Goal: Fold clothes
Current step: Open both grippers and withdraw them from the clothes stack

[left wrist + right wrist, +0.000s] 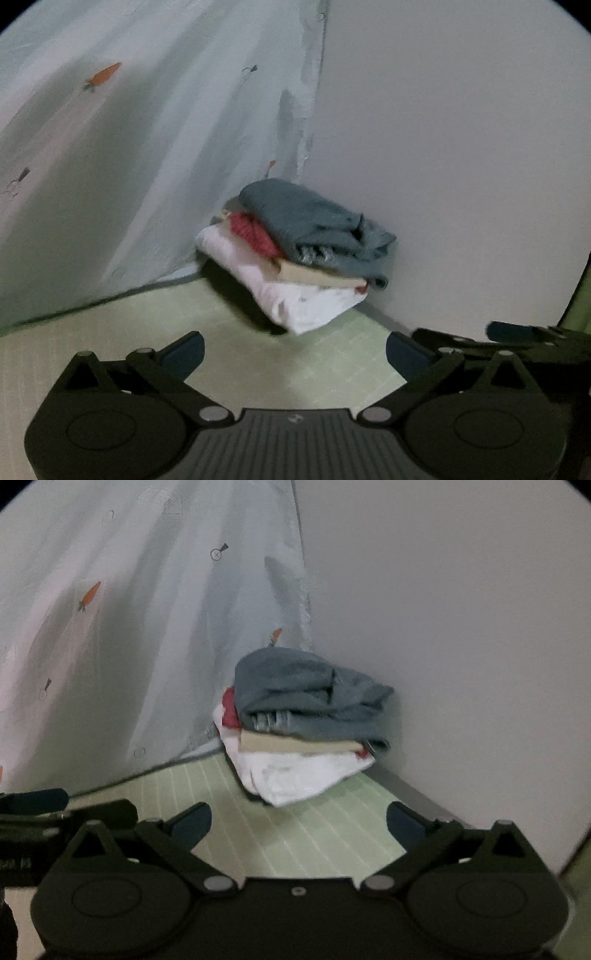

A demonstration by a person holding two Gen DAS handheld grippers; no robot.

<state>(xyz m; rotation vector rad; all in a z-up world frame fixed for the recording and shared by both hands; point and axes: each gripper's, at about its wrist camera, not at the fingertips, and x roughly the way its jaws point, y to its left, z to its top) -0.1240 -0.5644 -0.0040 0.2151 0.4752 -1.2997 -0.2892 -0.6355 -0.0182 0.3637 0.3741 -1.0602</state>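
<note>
— Where's the laundry from you?

— Straight ahead, in the corner: a folded stack of clothes point(295, 254), grey-blue knit on top, white at the bottom, on the pale green mat point(229, 354). My left gripper point(295, 350) and right gripper point(299, 823) both gape empty, about equally near.

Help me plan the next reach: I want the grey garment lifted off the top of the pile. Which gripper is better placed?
Nearly even. Both the left gripper and the right gripper are open, empty and face the pile. The right looks slightly better: the grey garment sits more squarely ahead of it.
</note>
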